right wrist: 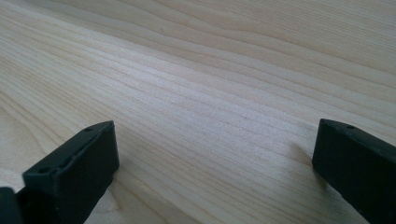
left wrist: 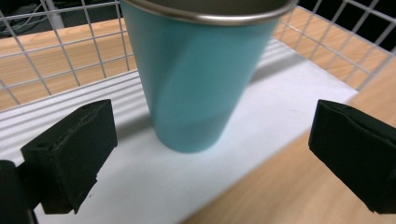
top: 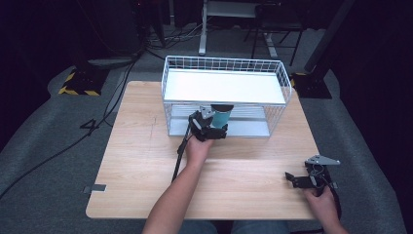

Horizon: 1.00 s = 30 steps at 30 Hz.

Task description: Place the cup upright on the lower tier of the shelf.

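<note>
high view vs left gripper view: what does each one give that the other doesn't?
High view alone: the whole wire rack with its white upper shelf, the wooden table, and the right gripper open near the table's right edge.
Left gripper view alone: the cup's steel rim and clear space between both fingers and the cup.
Both: the teal cup standing on the rack's lower shelf, with the left gripper open in front of it.

Cup [left wrist: 196, 84]: teal body, bare steel rim. Wire rack [top: 281, 73]: white grid mesh, white shelves. Table [top: 141, 161]: pale wood, fine straight grain. Both grippers' pads [right wrist: 74, 172]: matte black. Far left floor marker [top: 78, 90]: yellow-black stripes.
</note>
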Motion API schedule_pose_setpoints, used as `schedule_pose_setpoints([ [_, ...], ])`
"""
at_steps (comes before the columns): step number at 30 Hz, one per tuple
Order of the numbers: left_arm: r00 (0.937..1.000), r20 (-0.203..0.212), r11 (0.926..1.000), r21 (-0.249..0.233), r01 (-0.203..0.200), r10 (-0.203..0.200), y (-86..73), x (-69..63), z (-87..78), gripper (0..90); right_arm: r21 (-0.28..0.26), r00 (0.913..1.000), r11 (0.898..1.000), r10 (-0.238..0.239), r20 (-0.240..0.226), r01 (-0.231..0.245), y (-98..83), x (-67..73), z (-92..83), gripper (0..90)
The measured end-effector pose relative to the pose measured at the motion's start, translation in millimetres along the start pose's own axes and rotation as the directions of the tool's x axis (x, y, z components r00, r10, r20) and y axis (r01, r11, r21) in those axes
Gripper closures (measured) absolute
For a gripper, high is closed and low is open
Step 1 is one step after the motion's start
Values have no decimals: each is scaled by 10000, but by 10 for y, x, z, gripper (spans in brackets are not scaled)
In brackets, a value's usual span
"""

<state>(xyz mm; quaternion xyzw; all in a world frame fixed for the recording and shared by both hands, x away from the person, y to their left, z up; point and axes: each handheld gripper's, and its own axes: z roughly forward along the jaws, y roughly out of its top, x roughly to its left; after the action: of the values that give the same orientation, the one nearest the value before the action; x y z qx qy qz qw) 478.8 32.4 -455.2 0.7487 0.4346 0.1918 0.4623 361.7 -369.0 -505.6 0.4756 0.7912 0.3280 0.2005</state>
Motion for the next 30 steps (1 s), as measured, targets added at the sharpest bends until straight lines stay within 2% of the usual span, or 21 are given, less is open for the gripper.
schedule_pose_setpoints([
  [4, 9999, 41, 9999, -70, -152, 152, -35, -27, -125, 19, -1, 10000, 10000, -1, 1, 1, 0, 0, 0, 6],
  [8, 9998, 85, 9994, -311, -158, 160, -97, -52, -347, 19, -1, 10000, 10000, -1, 1, 1, 0, 0, 0, 6],
  [9, 9997, 63, 9993, -291, -244, 246, -113, -47, -388, 19, 0, 10000, 10000, 0, 1, 0, 0, 0, 0, 6],
  [15, 9998, 75, 9994, -284, -195, 198, -196, -23, -571, 19, -17, 10000, 10000, 28, 23, -28, 6, 13, 8, 6],
  [16, 9998, 113, 9996, -212, -175, 177, -230, -23, -645, 19, -17, 10000, 10000, 28, 19, -28, 6, 14, 8, 5],
  [20, 9992, 392, 10000, 18, -31, 30, -282, -14, -758, 21, -20, 10000, 10000, 19, 17, -19, 6, 13, 8, 6],
  [30, 9976, 650, 9993, -305, -227, 246, -395, 7, -1255, 25, 5, 10000, 10000, -4, -23, 4, -1, 23, -2, 7],
])
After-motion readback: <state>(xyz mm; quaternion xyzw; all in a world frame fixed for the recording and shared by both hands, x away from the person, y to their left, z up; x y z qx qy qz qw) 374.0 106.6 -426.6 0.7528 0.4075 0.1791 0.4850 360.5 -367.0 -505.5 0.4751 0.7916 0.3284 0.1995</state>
